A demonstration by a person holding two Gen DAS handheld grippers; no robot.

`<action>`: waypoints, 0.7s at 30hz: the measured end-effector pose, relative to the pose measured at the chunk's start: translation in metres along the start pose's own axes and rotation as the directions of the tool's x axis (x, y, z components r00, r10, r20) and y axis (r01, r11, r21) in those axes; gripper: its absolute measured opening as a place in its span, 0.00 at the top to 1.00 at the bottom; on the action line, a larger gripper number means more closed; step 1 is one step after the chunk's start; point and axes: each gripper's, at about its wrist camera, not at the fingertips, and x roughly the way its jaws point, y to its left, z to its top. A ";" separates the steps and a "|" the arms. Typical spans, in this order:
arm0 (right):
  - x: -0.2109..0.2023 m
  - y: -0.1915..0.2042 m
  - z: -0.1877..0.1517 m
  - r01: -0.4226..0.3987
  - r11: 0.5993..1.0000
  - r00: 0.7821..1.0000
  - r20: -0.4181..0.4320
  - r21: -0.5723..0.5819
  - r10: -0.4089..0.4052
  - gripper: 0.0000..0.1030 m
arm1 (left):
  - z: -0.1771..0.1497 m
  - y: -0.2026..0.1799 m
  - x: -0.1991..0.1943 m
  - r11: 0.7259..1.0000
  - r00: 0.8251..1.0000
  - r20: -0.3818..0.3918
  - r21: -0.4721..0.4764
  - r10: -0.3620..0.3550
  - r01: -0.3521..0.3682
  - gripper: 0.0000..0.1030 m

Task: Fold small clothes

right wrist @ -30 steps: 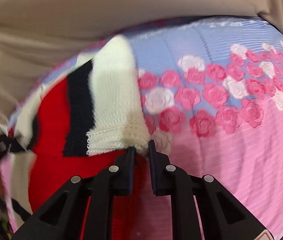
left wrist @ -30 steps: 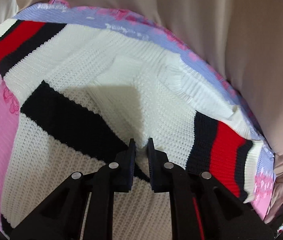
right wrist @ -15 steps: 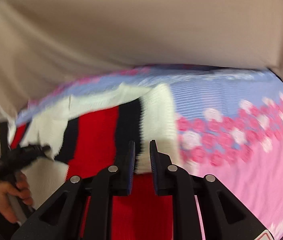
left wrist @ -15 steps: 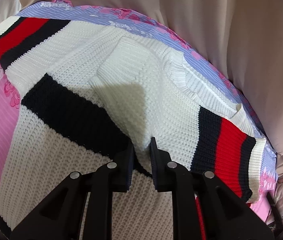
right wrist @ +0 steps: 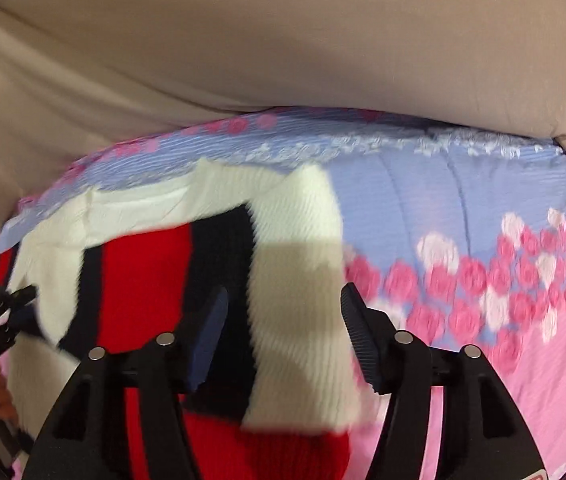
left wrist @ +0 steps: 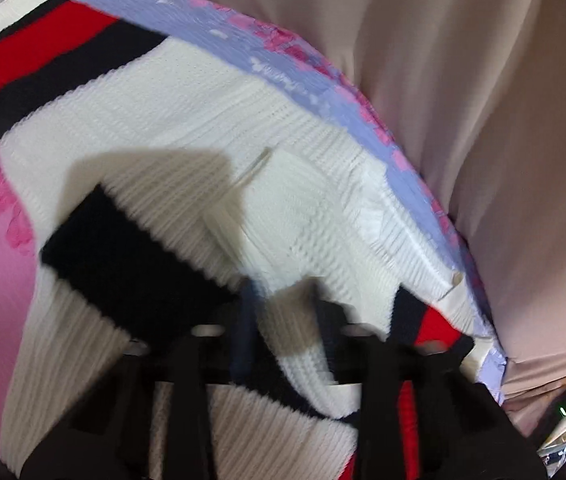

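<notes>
One unlabelled striped sweater (left wrist: 211,128)

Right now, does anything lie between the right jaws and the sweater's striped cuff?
Nothing visible. The right gripper has just been opening, and the sweater's white cuff lies directly between its jaws, on the floral sheet.
</notes>
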 end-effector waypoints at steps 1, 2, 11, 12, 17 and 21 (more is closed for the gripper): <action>0.010 0.000 0.006 0.018 1.000 1.000 -0.010 -0.003 -0.018 0.44 | 0.001 -0.005 -0.007 1.000 1.000 0.024 0.019 -0.019 0.019 0.90; 0.020 0.000 0.011 0.027 1.000 0.999 -0.023 -0.002 -0.027 0.48 | 0.002 -0.012 -0.018 0.998 0.997 0.058 0.045 -0.040 0.038 0.91; 0.025 -0.022 0.018 -0.007 0.995 1.000 0.010 0.096 0.006 0.93 | -0.001 -0.008 -0.007 0.979 0.995 0.029 0.176 0.094 -0.098 0.90; 0.038 -0.026 0.013 0.019 0.994 0.999 -0.039 0.105 -0.015 0.93 | -0.006 0.000 0.004 0.977 0.992 -0.004 0.174 0.128 -0.125 0.90; 0.014 -0.016 0.011 0.038 0.994 0.999 -0.008 0.104 -0.037 0.86 | -0.020 0.025 -0.031 0.994 0.997 0.062 0.094 0.050 -0.055 0.83; -0.044 0.018 -0.022 0.026 0.999 0.993 0.112 -0.037 -0.022 0.70 | 0.002 0.082 -0.083 0.998 0.983 0.171 0.008 0.063 -0.065 0.58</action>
